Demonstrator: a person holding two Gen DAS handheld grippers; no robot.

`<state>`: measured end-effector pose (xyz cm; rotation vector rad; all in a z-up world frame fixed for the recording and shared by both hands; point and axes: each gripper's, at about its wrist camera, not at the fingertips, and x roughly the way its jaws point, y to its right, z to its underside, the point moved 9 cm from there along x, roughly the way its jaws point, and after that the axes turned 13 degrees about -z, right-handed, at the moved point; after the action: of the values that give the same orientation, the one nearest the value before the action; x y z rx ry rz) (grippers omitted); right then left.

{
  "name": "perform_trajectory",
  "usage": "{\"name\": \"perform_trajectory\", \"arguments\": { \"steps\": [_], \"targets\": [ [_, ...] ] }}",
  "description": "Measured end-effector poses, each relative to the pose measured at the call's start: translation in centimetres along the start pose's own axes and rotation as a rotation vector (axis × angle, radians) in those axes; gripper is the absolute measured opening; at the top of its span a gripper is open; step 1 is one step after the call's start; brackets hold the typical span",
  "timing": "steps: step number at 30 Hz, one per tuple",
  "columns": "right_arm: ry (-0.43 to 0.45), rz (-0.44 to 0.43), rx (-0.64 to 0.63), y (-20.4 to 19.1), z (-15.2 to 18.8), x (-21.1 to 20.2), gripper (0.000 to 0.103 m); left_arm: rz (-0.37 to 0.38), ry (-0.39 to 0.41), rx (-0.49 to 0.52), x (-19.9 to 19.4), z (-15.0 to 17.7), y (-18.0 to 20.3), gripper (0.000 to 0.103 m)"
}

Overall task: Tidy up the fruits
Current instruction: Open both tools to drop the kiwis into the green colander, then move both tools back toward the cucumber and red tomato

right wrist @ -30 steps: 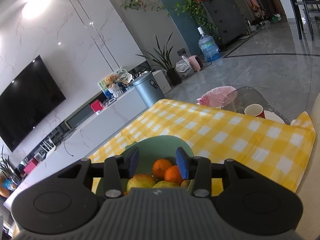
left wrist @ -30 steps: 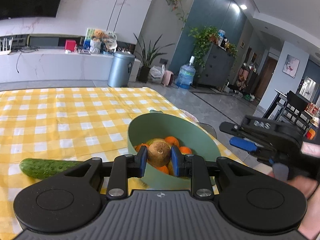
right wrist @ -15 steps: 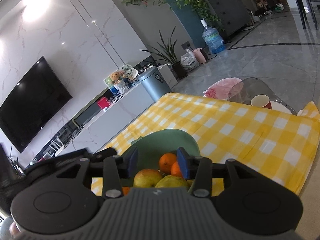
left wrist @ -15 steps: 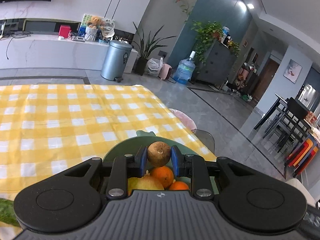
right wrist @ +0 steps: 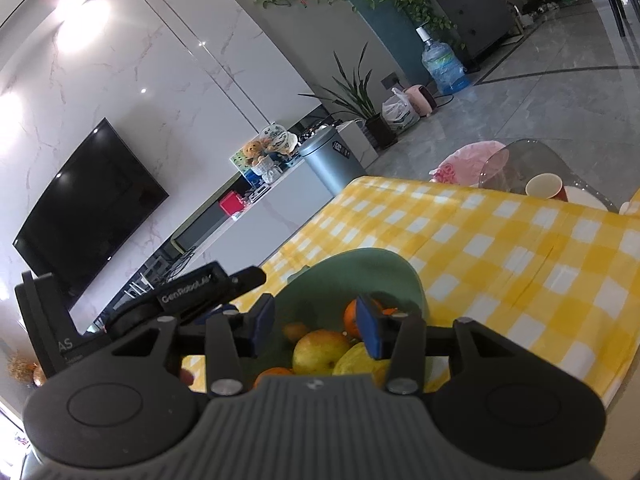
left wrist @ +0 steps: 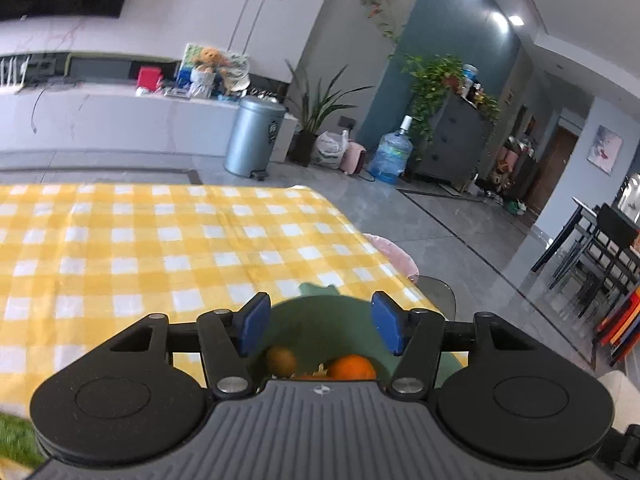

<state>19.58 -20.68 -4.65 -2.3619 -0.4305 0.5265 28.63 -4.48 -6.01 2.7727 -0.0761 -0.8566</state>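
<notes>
Green bowl (right wrist: 400, 276) upright on the yellow-checked worktop (right wrist: 520, 264). Inside: brown kiwi (left wrist: 281, 360), oranges (left wrist: 352, 367), a yellow-red apple (right wrist: 320, 351), a yellow fruit (right wrist: 358, 362) touching the apple.

Grey floor (left wrist: 440, 216), marble wall (right wrist: 120, 80)

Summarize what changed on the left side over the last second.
The left hand-held gripper carried the kiwi over the green bowl and let it go: its jaws are opening with nothing between them, and the kiwi now lies in the bowl beside an orange. The right hand-held gripper stayed over the bowl, empty. Bowl and checked tablecloth unchanged.
</notes>
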Motion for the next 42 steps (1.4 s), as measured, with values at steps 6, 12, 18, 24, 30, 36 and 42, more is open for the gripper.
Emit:
{"name": "perform_trajectory", "arguments": {
  "steps": [6, 12, 18, 24, 30, 36, 42],
  "targets": [
    [-0.010, -0.001, -0.008, -0.2, 0.2, 0.0, 0.044, -0.008, -0.018, -0.019, -2.1, 0.1, -1.4, 0.067],
    [-0.012, -0.010, -0.027, -0.4, 0.2, 0.0, 0.049, -0.048, -0.032, -0.002, -4.4, -0.1, -2.4, 0.067],
    [-0.007, -0.024, -0.076, -1.3, 0.4, 0.0, 0.051, -0.089, -0.060, -0.016, -8.0, 0.9, -4.5, 0.067],
    [0.005, -0.041, -0.099, -1.9, 0.3, -0.1, 0.058, -0.131, -0.052, -0.016, -11.4, 1.5, -6.6, 0.068],
    [-0.019, -0.036, -0.085, -2.2, 0.8, 0.1, 0.063, -0.160, -0.050, -0.027, -14.2, 2.2, -8.2, 0.069],
    [-0.059, -0.077, -0.037, -4.2, 1.2, -0.1, 0.070, -0.200, -0.057, -0.056, -16.0, 3.1, -10.6, 0.069],
    [-0.140, -0.130, -0.102, -8.3, 3.3, 0.8, 0.076, -0.238, -0.064, -0.126, -17.0, 4.6, -14.6, 0.070]
  ]
}}
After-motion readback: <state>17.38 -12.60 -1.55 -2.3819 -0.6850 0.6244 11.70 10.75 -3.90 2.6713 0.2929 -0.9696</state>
